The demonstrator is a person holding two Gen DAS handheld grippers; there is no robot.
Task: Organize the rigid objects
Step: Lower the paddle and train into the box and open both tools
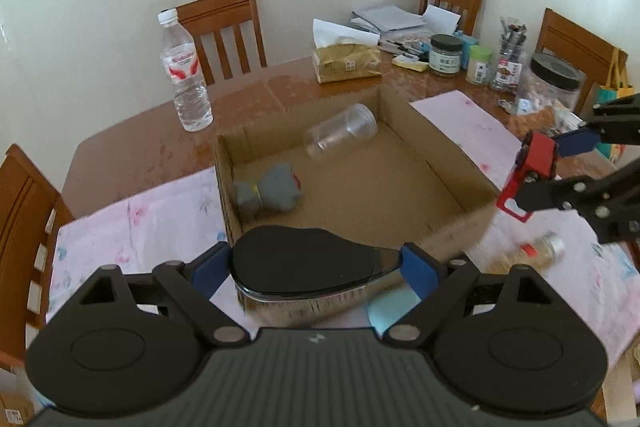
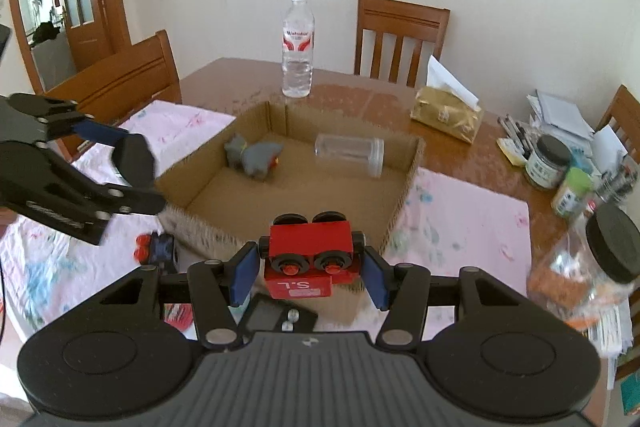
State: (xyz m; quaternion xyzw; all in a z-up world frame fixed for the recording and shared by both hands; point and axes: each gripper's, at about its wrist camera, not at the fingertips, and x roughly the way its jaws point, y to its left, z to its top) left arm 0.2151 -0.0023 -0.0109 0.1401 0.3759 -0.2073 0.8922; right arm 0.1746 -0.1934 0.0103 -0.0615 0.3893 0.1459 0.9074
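Left wrist view: the left claw (image 1: 316, 265) is clamped on a black-lidded metal tin (image 1: 304, 267), its blue pads pressed to either side of the lid, held over the near wall of the cardboard box (image 1: 432, 147). Inside the box lie a grey toy figure (image 1: 268, 193) on its side near the left wall and a clear plastic jar (image 1: 340, 137) tipped over toward the far wall. At the right edge the right claw (image 1: 540, 167) holds a red toy car (image 1: 528, 173) above the pink cloth (image 1: 472, 119). A small spice bottle (image 1: 532, 253) lies on the cloth beside the box's near right corner; it is blurred, so the label cannot be read. A water bottle (image 1: 186, 71) stands upright on the tabletop (image 1: 132, 147), beyond the box.

Right wrist view: the right claw (image 2: 308, 267) grips the red toy car (image 2: 308, 255), wheels facing the camera, just above the box's near wall (image 2: 208, 231). The left claw (image 2: 132, 159) appears at left with its dark tin. A small blue and red toy (image 2: 156, 249) rests on the cloth, close to the box's near left corner.
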